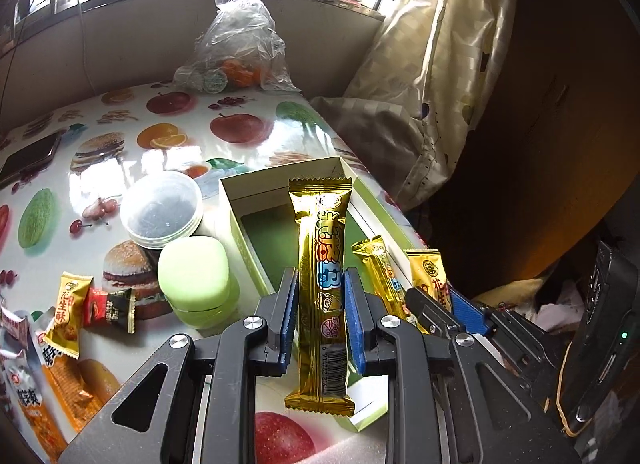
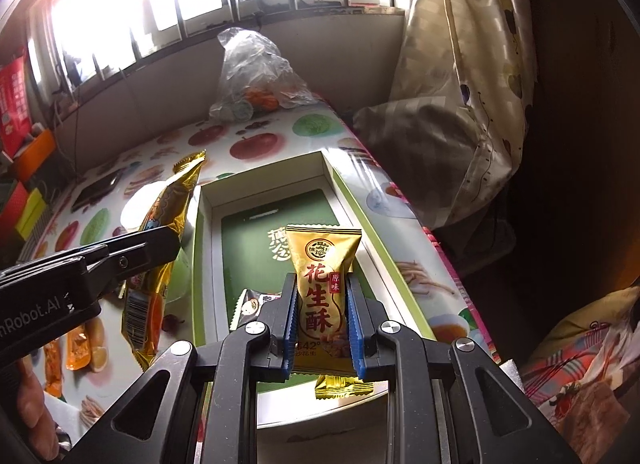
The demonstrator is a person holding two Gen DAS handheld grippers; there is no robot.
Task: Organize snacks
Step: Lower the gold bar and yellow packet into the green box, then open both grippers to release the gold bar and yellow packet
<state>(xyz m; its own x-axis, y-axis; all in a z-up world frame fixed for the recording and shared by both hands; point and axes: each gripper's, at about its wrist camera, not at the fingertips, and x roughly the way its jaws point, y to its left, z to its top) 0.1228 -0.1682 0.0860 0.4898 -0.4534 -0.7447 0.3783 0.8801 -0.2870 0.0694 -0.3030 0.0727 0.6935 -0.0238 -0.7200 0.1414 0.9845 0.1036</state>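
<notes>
Left wrist view: left gripper jaws pinch long gold foil snack stick, right gripper jaws clamp gold peanut-candy packet; lower both, centre frame, into open green-rimmed cardboard box before releasing.

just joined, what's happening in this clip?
A person with a claw in each hand is sorting snacks into the open green box on the fruit-print table. The left claw is shut on a long gold snack bar, held over the box. The right claw is shut on a gold peanut candy packet, also above the box. One dark wrapped snack already lies inside. More packets wait on the table near a green jar.
</notes>
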